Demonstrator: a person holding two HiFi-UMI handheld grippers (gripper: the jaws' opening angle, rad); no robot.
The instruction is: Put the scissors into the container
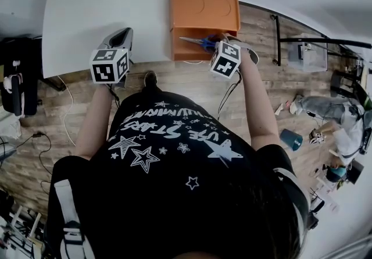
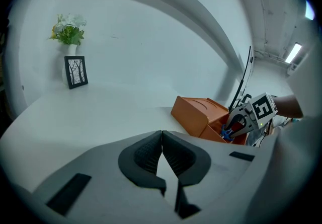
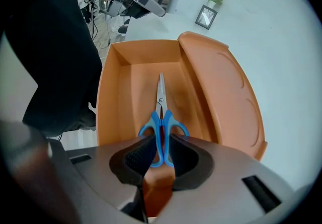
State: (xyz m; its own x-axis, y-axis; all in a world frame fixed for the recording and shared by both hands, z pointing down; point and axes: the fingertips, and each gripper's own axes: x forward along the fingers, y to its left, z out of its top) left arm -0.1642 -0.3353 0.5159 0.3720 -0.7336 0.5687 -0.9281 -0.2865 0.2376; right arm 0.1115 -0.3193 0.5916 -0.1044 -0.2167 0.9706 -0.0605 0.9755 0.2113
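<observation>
The scissors [image 3: 162, 117] have blue handles and steel blades that point away from me, over the floor of the open orange container [image 3: 121, 97]. My right gripper [image 3: 161, 155] is shut on the handles, with the blades hanging inside the tray beside the folded-back lid [image 3: 221, 92]. In the head view the scissors [image 1: 197, 42] reach from the right gripper [image 1: 218, 43] into the container [image 1: 203, 13] at the table's near edge. My left gripper [image 1: 119, 39] hovers over the table edge to the left; its pads [image 2: 162, 147] meet with nothing between them.
The white table [image 1: 116, 2] carries a small picture frame [image 2: 76, 71] and a vase of flowers [image 2: 68, 29] at its far side. To the right, the wooden floor holds a black metal stand [image 1: 279, 36] and scattered clutter [image 1: 325, 118].
</observation>
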